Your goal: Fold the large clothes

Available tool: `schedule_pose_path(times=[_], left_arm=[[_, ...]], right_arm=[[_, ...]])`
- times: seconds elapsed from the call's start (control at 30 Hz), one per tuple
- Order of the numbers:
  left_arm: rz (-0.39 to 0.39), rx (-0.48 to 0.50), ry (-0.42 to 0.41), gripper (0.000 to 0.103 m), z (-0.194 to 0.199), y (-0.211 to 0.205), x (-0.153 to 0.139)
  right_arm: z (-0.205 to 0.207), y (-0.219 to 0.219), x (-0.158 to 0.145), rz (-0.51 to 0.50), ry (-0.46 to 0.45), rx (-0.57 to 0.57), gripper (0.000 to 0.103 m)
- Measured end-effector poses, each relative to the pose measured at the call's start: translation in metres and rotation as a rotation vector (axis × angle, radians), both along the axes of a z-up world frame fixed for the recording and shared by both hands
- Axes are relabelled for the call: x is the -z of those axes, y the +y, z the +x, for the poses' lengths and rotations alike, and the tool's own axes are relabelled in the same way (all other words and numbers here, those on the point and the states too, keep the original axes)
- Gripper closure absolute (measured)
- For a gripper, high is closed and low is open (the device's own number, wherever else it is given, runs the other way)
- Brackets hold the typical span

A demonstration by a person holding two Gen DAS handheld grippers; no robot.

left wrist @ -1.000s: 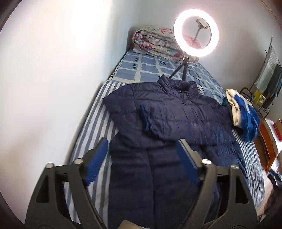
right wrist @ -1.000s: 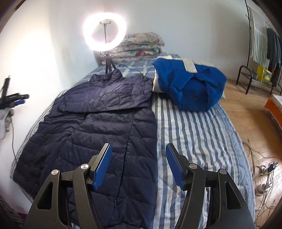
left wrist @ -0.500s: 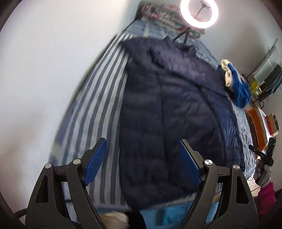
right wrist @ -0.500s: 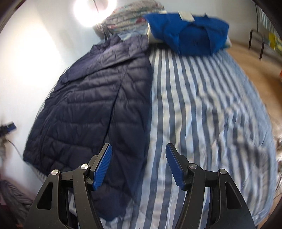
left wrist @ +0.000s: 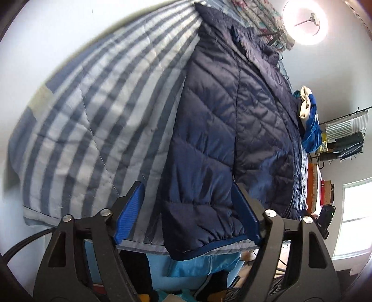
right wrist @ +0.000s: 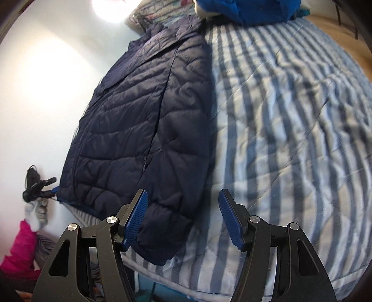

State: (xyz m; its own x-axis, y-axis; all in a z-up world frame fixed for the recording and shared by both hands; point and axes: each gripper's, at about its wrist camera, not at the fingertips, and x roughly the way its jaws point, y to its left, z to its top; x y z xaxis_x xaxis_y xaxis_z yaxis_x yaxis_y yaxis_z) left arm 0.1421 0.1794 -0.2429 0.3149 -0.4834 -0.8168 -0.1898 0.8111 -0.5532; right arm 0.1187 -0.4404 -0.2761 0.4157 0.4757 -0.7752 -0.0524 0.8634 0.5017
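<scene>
A navy quilted puffer jacket lies flat along a bed covered by a blue-and-white striped quilt, its collar toward the far end and its hem at the near edge of the mattress, where a bright blue trim lines the bottom. No brand name, label or readable writing shows on the jacket or anywhere else in either view. The left gripper hovers over the jacket's near left hem corner with its blue-padded jaws spread wide, holding nothing; the hem corner sits between the two fingers. The right gripper hovers over the opposite hem corner, jaws also spread wide and empty, its left finger above the jacket fabric and its right finger above bare quilt. In the right wrist view a broad band of uncovered striped quilt stretches to the right of the jacket, while the jacket's left side runs close to the bed edge by a white wall. A folded bright blue garment rests at the far end of the bed, well apart from the hem. A lit ring light stands beyond the collar.
</scene>
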Motion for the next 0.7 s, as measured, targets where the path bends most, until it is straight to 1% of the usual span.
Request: schedule_pose_path(times=[0.07, 0.17, 0.23, 0.3, 0.33, 0.37, 0.4, 0.43, 0.47, 0.5, 0.53, 0.6, 0.7], left_arm=[[-0.017, 0.005, 0.019, 0.035, 0.0, -0.003, 0.007], [-0.028, 0.031, 0.03, 0.041, -0.001, -0.012, 0.013], [-0.028, 0.055, 0.034, 0.051, -0.001, -0.018, 0.015], [-0.02, 0.074, 0.034, 0.055, 0.0, -0.025, 0.016], [-0.018, 0.08, 0.035, 0.061, 0.001, -0.027, 0.017], [-0.017, 0.086, 0.032, 0.077, 0.002, -0.03, 0.016], [-0.012, 0.09, 0.031, 0.085, 0.003, -0.032, 0.015], [-0.003, 0.089, 0.028, 0.09, 0.004, -0.032, 0.014], [0.002, 0.086, 0.019, 0.091, 0.006, -0.033, 0.011], [0.0, 0.086, 0.007, 0.093, 0.007, -0.034, 0.007], [-0.002, 0.088, -0.005, 0.094, 0.008, -0.035, 0.004], [-0.008, 0.095, -0.053, 0.096, 0.01, -0.039, -0.008], [-0.03, 0.084, -0.128, 0.097, 0.012, -0.039, -0.03]], right_arm=[[0.0, 0.003, 0.003, 0.007, 0.011, -0.01, 0.04], [0.0, 0.004, 0.01, 0.089, 0.039, -0.011, 0.04], [0.0, 0.007, 0.012, 0.141, 0.047, -0.034, 0.041], [0.001, 0.017, 0.013, 0.139, 0.052, -0.069, 0.041], [0.001, 0.022, 0.014, 0.124, 0.054, -0.085, 0.044], [0.002, 0.025, 0.014, 0.119, 0.057, -0.096, 0.049], [0.002, 0.028, 0.015, 0.124, 0.059, -0.107, 0.061], [0.003, 0.031, 0.017, 0.143, 0.068, -0.117, 0.073], [0.004, 0.032, 0.018, 0.145, 0.073, -0.121, 0.079], [0.005, 0.035, 0.017, 0.135, 0.072, -0.124, 0.088], [0.005, 0.036, 0.015, 0.126, 0.064, -0.124, 0.092], [0.005, 0.036, 0.009, 0.138, 0.039, -0.118, 0.096], [0.003, 0.031, -0.005, 0.156, -0.011, -0.102, 0.098]])
